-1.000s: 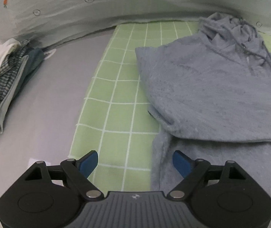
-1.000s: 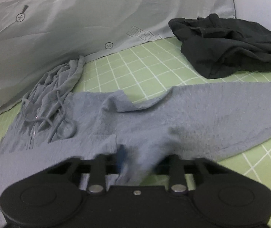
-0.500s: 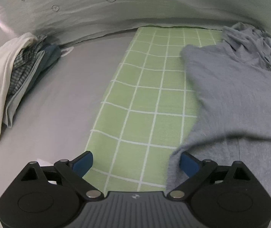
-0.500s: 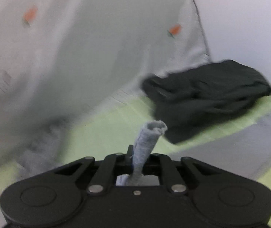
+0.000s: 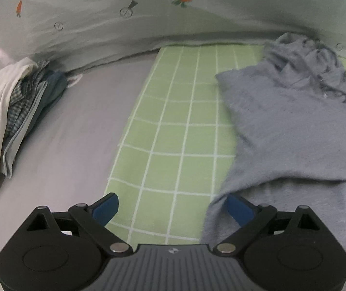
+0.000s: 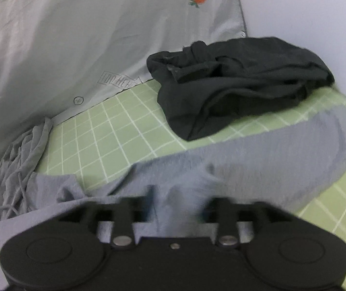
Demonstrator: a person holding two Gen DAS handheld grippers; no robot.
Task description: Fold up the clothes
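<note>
A grey zip hoodie (image 5: 291, 131) lies on the green checked sheet (image 5: 173, 126), hood toward the back, one sleeve folded across its body. My left gripper (image 5: 173, 208) is open and empty, low over the sheet at the hoodie's left edge, its right finger (image 5: 239, 209) touching the fabric. In the right wrist view the hoodie's other sleeve (image 6: 257, 155) stretches out to the right. My right gripper (image 6: 175, 208) has grey sleeve fabric between its fingers; blur hides how tightly they close.
A stack of folded clothes (image 5: 15, 111) lies at the left on the grey sheet (image 5: 71, 145). A crumpled black garment (image 6: 233, 84) lies at the back right. A grey carrot-print cloth (image 6: 88, 36) hangs behind the bed.
My right gripper lifted the sleeve up high, then came back down low over the hoodie. My left gripper shifted left, so the hoodie sits further right in its view.
</note>
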